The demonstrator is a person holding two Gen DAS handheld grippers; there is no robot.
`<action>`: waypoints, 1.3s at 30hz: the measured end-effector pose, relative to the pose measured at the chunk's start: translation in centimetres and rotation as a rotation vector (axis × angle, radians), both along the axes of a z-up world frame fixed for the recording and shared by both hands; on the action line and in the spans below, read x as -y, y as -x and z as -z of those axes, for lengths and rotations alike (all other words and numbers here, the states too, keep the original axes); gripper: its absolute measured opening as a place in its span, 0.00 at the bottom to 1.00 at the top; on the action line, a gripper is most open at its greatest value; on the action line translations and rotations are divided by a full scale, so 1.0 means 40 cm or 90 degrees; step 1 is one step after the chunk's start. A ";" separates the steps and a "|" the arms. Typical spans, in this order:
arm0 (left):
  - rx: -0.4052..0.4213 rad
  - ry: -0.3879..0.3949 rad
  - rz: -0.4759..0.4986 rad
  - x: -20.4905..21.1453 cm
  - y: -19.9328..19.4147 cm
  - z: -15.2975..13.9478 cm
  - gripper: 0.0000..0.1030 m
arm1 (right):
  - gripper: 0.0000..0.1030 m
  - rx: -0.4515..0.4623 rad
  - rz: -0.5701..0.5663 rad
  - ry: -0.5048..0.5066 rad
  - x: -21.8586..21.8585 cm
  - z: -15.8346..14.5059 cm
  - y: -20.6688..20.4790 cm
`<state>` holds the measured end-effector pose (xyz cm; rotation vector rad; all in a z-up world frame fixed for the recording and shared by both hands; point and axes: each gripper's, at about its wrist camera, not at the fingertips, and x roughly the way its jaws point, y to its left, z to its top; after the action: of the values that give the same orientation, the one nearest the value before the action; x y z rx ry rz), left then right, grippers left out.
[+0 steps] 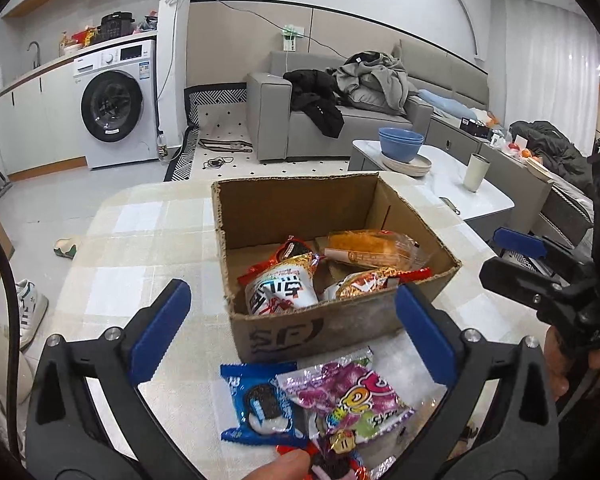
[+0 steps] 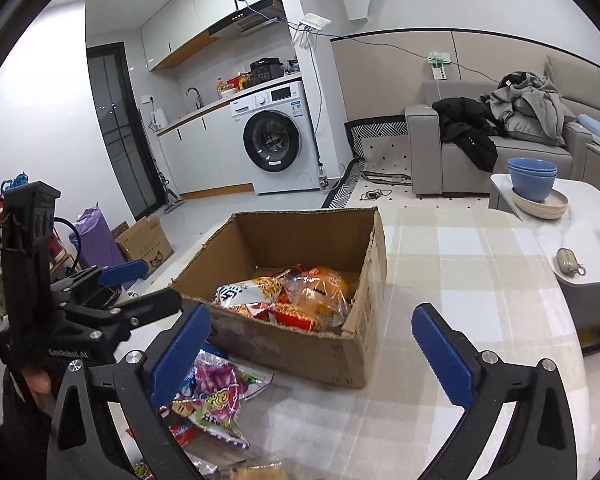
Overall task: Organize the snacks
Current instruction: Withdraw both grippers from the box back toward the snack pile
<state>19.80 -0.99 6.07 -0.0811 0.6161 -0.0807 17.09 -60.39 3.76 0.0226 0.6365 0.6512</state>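
Observation:
A cardboard box (image 1: pixel 300 332) stands on the checked tablecloth (image 1: pixel 140 240). It holds a noodle packet (image 1: pixel 280 292), a wrapped bread (image 1: pixel 372 248) and a red cookie packet (image 1: pixel 294 250). In front of the box lie a blue cookie packet (image 1: pixel 260 404) and a purple candy bag (image 1: pixel 352 396). My left gripper (image 1: pixel 292 292) hangs open above these loose packets with nothing between its pads. My right gripper (image 2: pixel 311 310) is open and empty too, near the box's (image 2: pixel 300 352) front right corner. The purple candy bag (image 2: pixel 216 396) lies to its lower left. Each gripper shows at the edge of the other's view.
A white coffee table (image 1: pixel 480 200) to the right carries stacked blue bowls (image 1: pixel 400 144) and a cup (image 1: pixel 476 172). Behind it is a grey sofa (image 1: pixel 300 136) with clothes. A washing machine (image 1: pixel 116 104) stands at the far left. A thumb (image 1: pixel 288 464) shows at the bottom edge.

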 end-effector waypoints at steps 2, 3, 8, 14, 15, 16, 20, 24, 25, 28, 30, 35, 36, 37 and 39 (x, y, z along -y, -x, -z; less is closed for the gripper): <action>0.000 0.000 -0.004 -0.011 0.028 -0.005 0.99 | 0.99 -0.008 -0.003 0.000 0.008 0.005 0.013; -0.002 0.001 -0.006 -0.016 0.041 -0.005 0.99 | 0.99 -0.012 -0.001 0.004 0.011 0.009 0.021; -0.014 -0.013 -0.016 -0.034 0.110 0.003 0.99 | 1.00 -0.015 -0.004 0.020 0.026 0.019 0.057; -0.024 -0.008 -0.023 -0.059 0.171 0.027 0.99 | 1.00 -0.035 -0.010 0.033 0.031 0.039 0.094; -0.027 -0.008 -0.028 -0.063 0.179 0.030 0.99 | 1.00 -0.033 -0.011 0.039 0.026 0.041 0.103; -0.028 -0.009 -0.030 -0.062 0.182 0.030 0.99 | 1.00 -0.032 -0.015 0.045 0.025 0.042 0.111; -0.038 -0.011 -0.032 -0.069 0.208 0.040 0.99 | 1.00 -0.028 -0.028 0.075 0.015 0.050 0.141; -0.047 -0.021 -0.033 -0.066 0.212 0.049 0.99 | 1.00 -0.031 -0.033 0.081 0.012 0.055 0.152; -0.051 -0.025 -0.033 -0.067 0.208 0.050 0.99 | 1.00 -0.034 -0.031 0.079 0.010 0.057 0.150; -0.061 -0.040 -0.039 -0.067 0.199 0.059 0.99 | 1.00 -0.052 -0.036 0.076 -0.003 0.070 0.143; -0.066 -0.044 -0.036 -0.069 0.192 0.064 0.99 | 1.00 -0.055 -0.044 0.094 -0.015 0.081 0.145; -0.082 -0.048 -0.029 -0.068 0.173 0.077 0.99 | 1.00 -0.057 -0.049 0.152 -0.024 0.108 0.141; -0.085 -0.050 -0.028 -0.068 0.171 0.080 0.99 | 1.00 -0.066 -0.055 0.159 -0.021 0.116 0.138; -0.087 -0.054 -0.026 -0.068 0.168 0.084 0.99 | 1.00 -0.077 -0.064 0.173 -0.020 0.128 0.135; -0.089 -0.058 -0.028 -0.069 0.164 0.087 0.99 | 1.00 -0.089 -0.074 0.211 -0.022 0.156 0.134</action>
<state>13.23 1.77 2.58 -0.0123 0.7558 -0.0038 11.74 -59.50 -2.47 -0.2814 0.8796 0.6525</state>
